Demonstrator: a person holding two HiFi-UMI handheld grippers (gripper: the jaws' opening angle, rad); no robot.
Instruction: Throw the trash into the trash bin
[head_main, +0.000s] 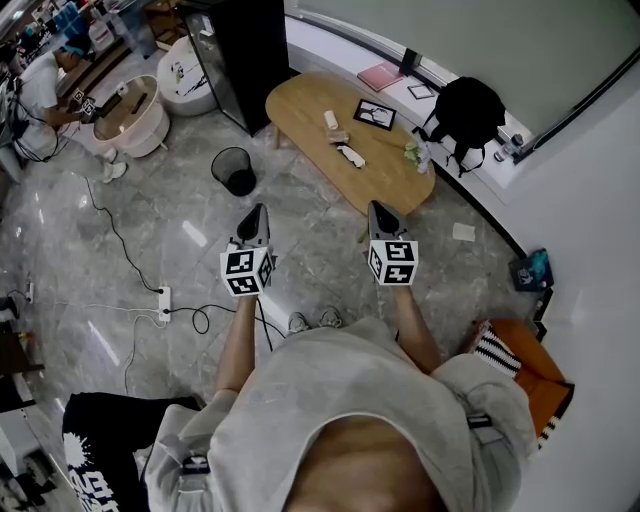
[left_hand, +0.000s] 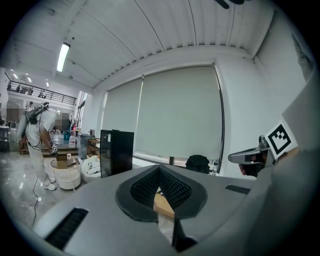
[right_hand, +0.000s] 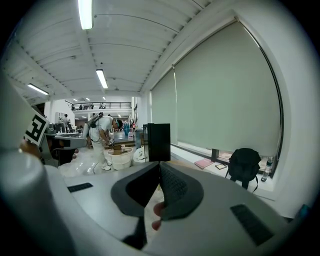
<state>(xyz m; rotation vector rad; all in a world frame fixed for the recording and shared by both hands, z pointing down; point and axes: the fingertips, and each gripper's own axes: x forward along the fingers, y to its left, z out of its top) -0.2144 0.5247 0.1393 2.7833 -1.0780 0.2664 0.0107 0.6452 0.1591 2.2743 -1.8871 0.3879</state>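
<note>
Our grey sweatshirt fills the near edge. Beyond it we hold out the left gripper and the right gripper, both empty with jaws pressed together. The black mesh trash bin stands just ahead-left of the left gripper. Trash scraps lie on the oval wooden table, ahead of both grippers.

Grey polished stone floor spreads below the jaws. Ahead of them stands an oval wooden tabletop, and left of it a tall black cabinet. Beyond runs a white sill under a wide window with its pale blind drawn down. The ribbed white ceiling carries lit tube lights. To the right rises a white wall.
</note>
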